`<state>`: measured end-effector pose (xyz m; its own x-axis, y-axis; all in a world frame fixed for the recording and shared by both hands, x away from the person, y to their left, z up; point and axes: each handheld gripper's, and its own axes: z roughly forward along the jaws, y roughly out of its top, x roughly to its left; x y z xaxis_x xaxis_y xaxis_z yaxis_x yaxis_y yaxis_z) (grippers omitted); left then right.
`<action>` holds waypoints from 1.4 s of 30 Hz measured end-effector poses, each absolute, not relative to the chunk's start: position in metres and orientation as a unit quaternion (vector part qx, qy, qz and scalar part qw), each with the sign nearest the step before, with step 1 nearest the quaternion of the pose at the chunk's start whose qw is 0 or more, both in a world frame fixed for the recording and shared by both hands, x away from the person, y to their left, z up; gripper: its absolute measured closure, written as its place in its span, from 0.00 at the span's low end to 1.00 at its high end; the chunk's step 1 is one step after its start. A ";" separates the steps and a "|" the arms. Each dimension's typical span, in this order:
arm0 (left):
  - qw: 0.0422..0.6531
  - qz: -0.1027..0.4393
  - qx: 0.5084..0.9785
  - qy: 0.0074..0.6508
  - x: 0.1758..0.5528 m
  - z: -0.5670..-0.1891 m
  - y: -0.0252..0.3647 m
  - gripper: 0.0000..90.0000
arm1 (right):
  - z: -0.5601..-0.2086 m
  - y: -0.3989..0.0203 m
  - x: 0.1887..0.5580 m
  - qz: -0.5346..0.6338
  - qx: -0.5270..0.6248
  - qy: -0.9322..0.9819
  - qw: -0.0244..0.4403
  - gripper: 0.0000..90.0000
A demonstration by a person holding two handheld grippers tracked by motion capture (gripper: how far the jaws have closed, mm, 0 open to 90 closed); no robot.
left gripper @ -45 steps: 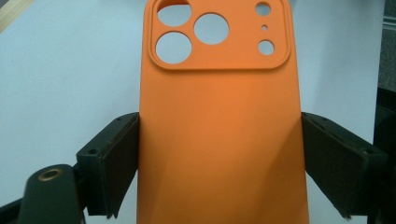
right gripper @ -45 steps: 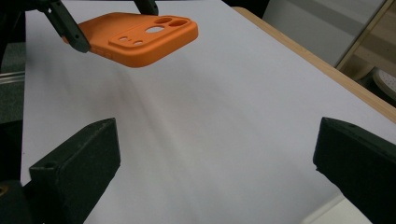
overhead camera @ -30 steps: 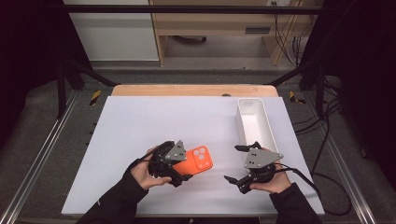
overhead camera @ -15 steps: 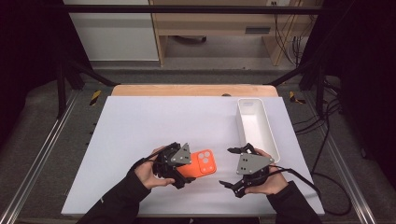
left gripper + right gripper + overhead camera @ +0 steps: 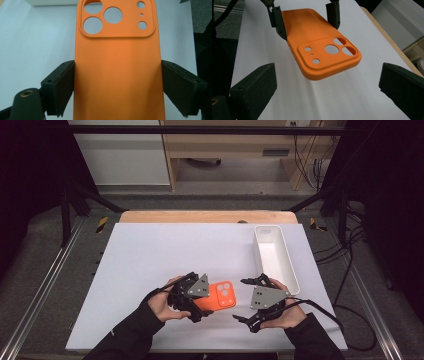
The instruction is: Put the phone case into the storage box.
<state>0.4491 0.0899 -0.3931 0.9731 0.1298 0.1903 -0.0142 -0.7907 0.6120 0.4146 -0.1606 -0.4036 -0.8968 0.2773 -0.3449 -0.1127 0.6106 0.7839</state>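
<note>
Both hands have drawn toward the near edge of the surface, the orange silicone phone case [image 5: 221, 296] riding along in the left gripper [image 5: 200, 301].

The left gripper clamps the case by its long sides, pads [image 5: 61, 85] pressed against both edges, camera-cutout end pointing away and lifted clear of the white surface [image 5: 165, 255]. The right gripper [image 5: 248, 304] faces it just beside that free end, jaws spread wide and empty [image 5: 329, 85]. A handover or two-gripper hold looks likely next. The white oblong plastic tray [image 5: 292, 270] sits farther off on the right.
</note>
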 end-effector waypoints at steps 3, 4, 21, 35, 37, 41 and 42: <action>0.322 0.112 0.940 0.024 0.447 -0.392 0.087 0.17 | -0.402 -0.160 0.415 0.439 0.044 0.869 0.221 0.02; 0.324 0.111 0.939 0.022 0.446 -0.391 0.086 0.17 | -0.402 -0.160 0.415 0.440 0.042 0.870 0.220 0.02; 0.336 0.113 0.935 0.000 0.436 -0.385 0.081 0.17 | -0.401 -0.157 0.418 0.457 0.022 0.866 0.202 0.01; 0.345 0.117 0.931 -0.015 0.430 -0.381 0.079 0.17 | -0.405 -0.154 0.422 0.468 0.012 0.866 0.179 0.02; 0.345 0.115 0.931 -0.016 0.430 -0.381 0.079 0.17 | -0.405 -0.153 0.422 0.470 0.011 0.865 0.176 0.02; 0.346 0.115 0.931 -0.019 0.428 -0.381 0.078 0.17 | -0.407 -0.153 0.422 0.471 0.006 0.865 0.172 0.02; 0.347 0.115 0.931 -0.020 0.428 -0.381 0.078 0.17 | -0.407 -0.152 0.422 0.470 0.004 0.866 0.171 0.02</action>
<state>0.4278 0.0779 -0.3810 0.9728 0.0432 0.2277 -0.1163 -0.7591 0.6405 0.4221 -0.1522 -0.4074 -0.9415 0.1671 -0.2928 -0.1547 0.5574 0.8157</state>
